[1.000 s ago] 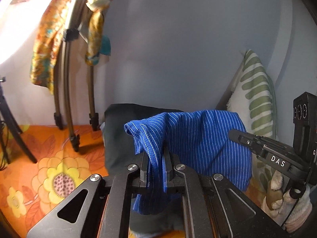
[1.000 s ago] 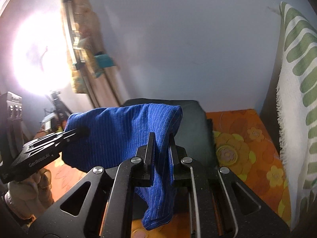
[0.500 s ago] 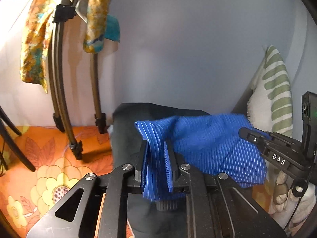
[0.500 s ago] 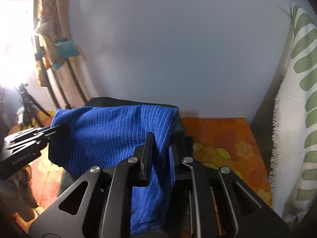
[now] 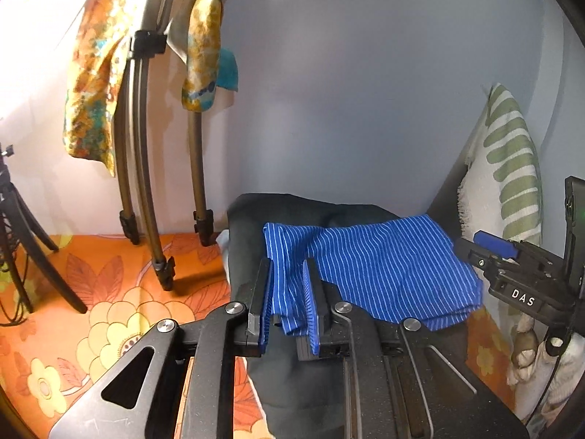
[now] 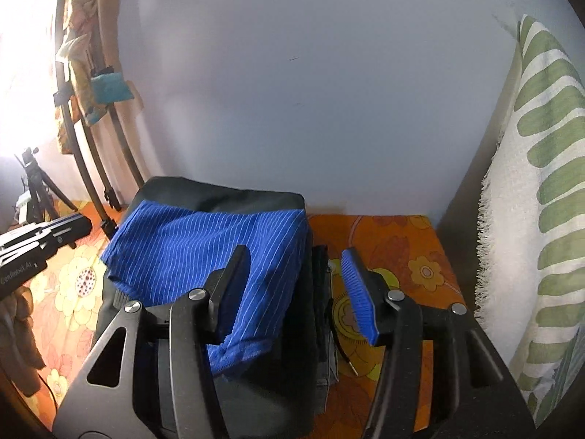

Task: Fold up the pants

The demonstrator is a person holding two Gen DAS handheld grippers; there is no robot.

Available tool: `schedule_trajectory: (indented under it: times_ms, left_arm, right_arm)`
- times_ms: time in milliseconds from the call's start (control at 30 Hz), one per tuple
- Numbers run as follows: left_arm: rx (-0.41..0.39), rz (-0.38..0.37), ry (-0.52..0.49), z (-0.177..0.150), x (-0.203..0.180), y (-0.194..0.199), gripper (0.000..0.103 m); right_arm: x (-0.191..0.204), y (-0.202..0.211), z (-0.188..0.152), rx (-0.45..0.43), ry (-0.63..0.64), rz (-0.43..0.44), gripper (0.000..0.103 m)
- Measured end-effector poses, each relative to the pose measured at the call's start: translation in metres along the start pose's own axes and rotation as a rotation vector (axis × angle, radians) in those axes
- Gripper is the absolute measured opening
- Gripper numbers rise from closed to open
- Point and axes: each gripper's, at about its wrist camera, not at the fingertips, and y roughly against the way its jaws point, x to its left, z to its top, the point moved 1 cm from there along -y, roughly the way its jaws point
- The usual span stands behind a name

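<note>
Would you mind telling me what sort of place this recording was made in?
Probably a bedroom at home: an orange floral bedsheet, a green-striped pillow against the wall, and a folding stand draped with cloths.

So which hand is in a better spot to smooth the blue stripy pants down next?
Probably the right. The right hand-held gripper is open and free beside the blue striped pants, which lie on the dark pile. The left hand-held gripper has fabric between its fingers.
</note>
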Motion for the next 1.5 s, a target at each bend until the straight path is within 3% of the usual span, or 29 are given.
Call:
schedule_trajectory:
  times_ms: [100, 133, 200, 333, 433, 600, 700, 900, 1167, 1500]
  left_arm:
    - [-0.005, -0.006, -0.015, -0.004, -0.002, 0.012, 0.017]
    - [-0.009, -0.006, -0.024, -0.005, -0.004, 0.015, 0.020]
    - [-0.026, 0.000, -0.035, -0.007, -0.006, 0.026, 0.038]
    - [-0.032, -0.013, -0.041, -0.012, -0.009, 0.046, 0.040]
    - [-0.040, -0.017, -0.047, -0.016, -0.013, 0.064, 0.052]
    - [-0.060, -0.019, -0.038, -0.023, -0.018, 0.099, 0.072]
    - [-0.064, -0.007, -0.037, -0.028, -0.021, 0.118, 0.078]
    - [-0.078, -0.011, -0.070, -0.050, -0.028, 0.162, 0.082]
    - [-0.047, -0.013, -0.051, -0.090, -0.023, 0.202, 0.082]
    - [-0.076, 0.014, -0.068, -0.141, -0.016, 0.248, 0.082]
  right_arm:
    - [0.001, 0.010, -0.006, -0.006, -0.001, 0.001, 0.055]
    - [0.001, 0.014, -0.008, -0.011, -0.004, 0.004, 0.055]
    - [0.001, 0.024, -0.011, -0.021, -0.012, 0.007, 0.055]
    - [0.006, 0.048, -0.018, -0.041, -0.015, 0.013, 0.055]
    - [0.012, 0.068, -0.022, -0.061, -0.014, 0.020, 0.055]
    - [0.025, 0.102, -0.029, -0.102, 0.001, 0.021, 0.069]
    - [0.030, 0.118, -0.035, -0.109, -0.010, 0.030, 0.071]
    - [0.047, 0.161, -0.056, -0.127, -0.005, -0.012, 0.086]
    - [0.083, 0.220, -0.096, -0.130, -0.044, -0.019, 0.095]
    - [0.120, 0.268, -0.141, -0.172, -0.072, -0.026, 0.102]
